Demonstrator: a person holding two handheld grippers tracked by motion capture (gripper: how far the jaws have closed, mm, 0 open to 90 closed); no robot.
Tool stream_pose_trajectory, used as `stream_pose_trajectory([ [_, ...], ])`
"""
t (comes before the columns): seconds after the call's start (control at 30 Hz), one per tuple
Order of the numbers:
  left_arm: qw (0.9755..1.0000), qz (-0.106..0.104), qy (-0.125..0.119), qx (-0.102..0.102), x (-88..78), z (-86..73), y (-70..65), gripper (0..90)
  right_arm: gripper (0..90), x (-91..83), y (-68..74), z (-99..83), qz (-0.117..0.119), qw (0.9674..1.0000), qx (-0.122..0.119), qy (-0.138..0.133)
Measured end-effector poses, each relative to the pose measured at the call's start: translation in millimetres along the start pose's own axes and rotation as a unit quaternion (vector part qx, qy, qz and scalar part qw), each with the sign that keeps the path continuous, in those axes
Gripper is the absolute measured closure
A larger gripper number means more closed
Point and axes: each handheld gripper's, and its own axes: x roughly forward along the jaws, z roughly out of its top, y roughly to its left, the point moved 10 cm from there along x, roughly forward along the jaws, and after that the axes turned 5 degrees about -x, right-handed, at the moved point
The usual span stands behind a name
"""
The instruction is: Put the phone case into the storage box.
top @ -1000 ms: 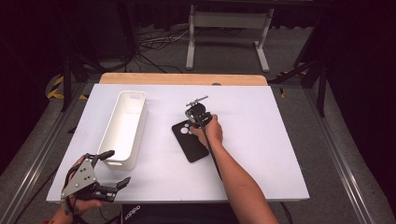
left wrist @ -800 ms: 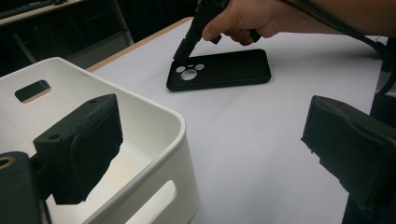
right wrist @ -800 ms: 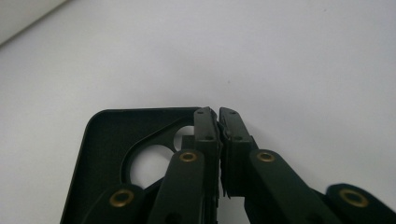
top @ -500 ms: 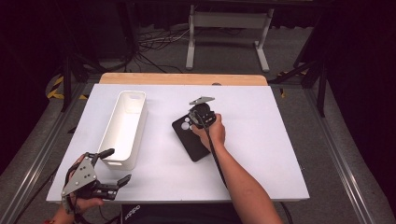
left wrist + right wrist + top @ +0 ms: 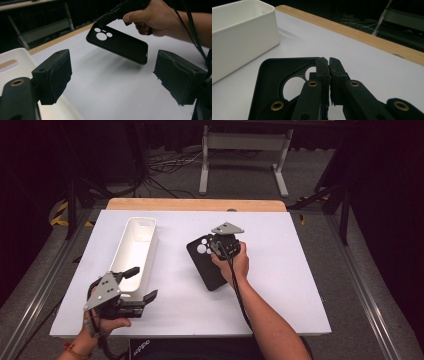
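Observation:
A black phone case [image 5: 207, 267] with round camera cut-outs sits mid-table, and my right gripper [image 5: 214, 245] is shut on its top edge. In the left gripper view the case [image 5: 117, 42] hangs tilted, its camera end raised and a shadow under it. The right gripper view looks into the case's inner side [image 5: 272, 75], with the right gripper's [image 5: 329, 61] jaws pinched on the rim. My left gripper [image 5: 142, 283] stands open near the front left, beside the near end of a long white bin [image 5: 150, 247], with nothing between its pads [image 5: 53, 75].
The white table [image 5: 295, 275] ends in a wooden strip [image 5: 195, 205] along the far side. The white bin [image 5: 239, 37] lies lengthwise on the left half. Beyond the table are dark floor, cables and a metal stand [image 5: 242, 142].
The right gripper has shifted slightly right and up with the phone case's camera end in its jaws. The left gripper has stayed almost in place.

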Motion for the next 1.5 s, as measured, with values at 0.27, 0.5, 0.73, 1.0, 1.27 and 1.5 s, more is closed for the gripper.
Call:
stream_pose_trajectory([
  [0.27,0.9998,0.005,0.018,-0.001,51.1,17.1,-17.1,16.8,87.5,-27.9,3.3,10.3,0.001,0.9989,-0.008,-0.046],
  [0.5,0.9984,0.007,0.022,-0.052,79.7,21.8,-6.4,22.9,87.5,-48.0,8.9,15.0,0.002,0.9965,-0.016,-0.082],
  [0.73,0.9974,-0.004,0.022,-0.069,93.2,25.5,-5.1,35.1,87.5,-60.1,19.3,15.4,0.014,0.9941,-0.022,-0.105],
  [1.0,0.995,-0.012,0.016,-0.098,99.1,26.3,2.6,49.8,87.4,-72.9,30.2,20.0,0.004,0.9898,-0.048,-0.134],
  [1.27,0.9944,-0.033,0.004,-0.101,95.0,30.9,-1.1,69.2,87.3,-82.2,38.6,21.7,0.002,0.9864,-0.065,-0.151],
  [1.5,0.9958,-0.02,-0.006,-0.09,90.0,36.0,4.4,80.3,90.0,-88.5,40.8,19.6,0.011,0.9854,-0.063,-0.158],
])
